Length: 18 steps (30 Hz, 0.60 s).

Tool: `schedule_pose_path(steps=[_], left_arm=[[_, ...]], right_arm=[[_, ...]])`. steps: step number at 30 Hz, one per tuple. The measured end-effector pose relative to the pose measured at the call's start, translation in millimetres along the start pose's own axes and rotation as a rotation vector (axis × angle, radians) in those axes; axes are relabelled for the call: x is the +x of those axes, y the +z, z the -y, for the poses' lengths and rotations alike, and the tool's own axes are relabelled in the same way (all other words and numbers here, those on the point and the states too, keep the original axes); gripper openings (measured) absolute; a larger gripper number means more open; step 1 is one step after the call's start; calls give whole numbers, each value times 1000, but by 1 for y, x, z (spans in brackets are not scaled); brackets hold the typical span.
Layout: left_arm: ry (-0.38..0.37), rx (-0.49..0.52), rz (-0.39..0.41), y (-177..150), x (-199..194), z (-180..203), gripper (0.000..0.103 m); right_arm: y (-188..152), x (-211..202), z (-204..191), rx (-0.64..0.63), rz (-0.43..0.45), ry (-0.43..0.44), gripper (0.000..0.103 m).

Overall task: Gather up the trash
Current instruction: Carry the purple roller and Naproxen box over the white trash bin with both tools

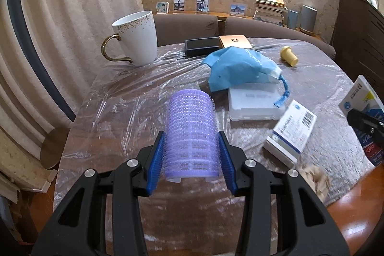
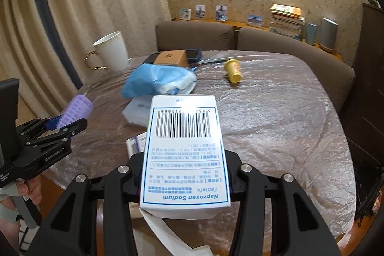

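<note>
My left gripper (image 1: pixel 191 138) is shut on a purple hair roller (image 1: pixel 190 121), whose sides press against the blue pads (image 1: pixel 157 160). It hangs above the plastic-covered table (image 1: pixel 115 116). The right wrist view shows that same left gripper (image 2: pixel 69 122) and roller (image 2: pixel 78 108) at the left edge. My right gripper (image 2: pixel 183 167) is shut on a white medicine box (image 2: pixel 183 145) with a barcode, which hides the fingertips. From the left wrist view, the right gripper (image 1: pixel 366 125) and its box (image 1: pixel 360 95) appear at the right edge. A second medicine box (image 1: pixel 291 131) lies on the table.
On the table lie a blue cloth bag (image 1: pixel 237 66), a white plastic case (image 1: pixel 254 103), a yellow bottle (image 1: pixel 289 55), a white mug (image 1: pixel 138 37), a black case (image 1: pixel 202 44), an orange box (image 1: pixel 234 40) and crumpled paper (image 1: pixel 314 180). A stool (image 1: pixel 51 148) stands left; sofa seats (image 1: pixel 276 31) behind.
</note>
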<state>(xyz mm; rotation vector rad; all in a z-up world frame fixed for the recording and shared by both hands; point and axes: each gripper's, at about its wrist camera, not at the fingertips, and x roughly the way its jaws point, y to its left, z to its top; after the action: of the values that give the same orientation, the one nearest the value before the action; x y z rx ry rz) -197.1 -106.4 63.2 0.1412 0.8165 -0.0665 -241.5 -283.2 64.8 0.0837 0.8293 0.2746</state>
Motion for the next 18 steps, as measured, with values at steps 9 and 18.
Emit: schedule_pose_path(steps=[9, 18], left_arm=[[-51, 10, -9, -16, -16, -2, 44], [-100, 51, -29, -33, -30, 2, 44]], right_arm=[[-20, -16, -12, -48, -47, 117, 46], [-44, -26, -24, -112, -109, 189, 46]])
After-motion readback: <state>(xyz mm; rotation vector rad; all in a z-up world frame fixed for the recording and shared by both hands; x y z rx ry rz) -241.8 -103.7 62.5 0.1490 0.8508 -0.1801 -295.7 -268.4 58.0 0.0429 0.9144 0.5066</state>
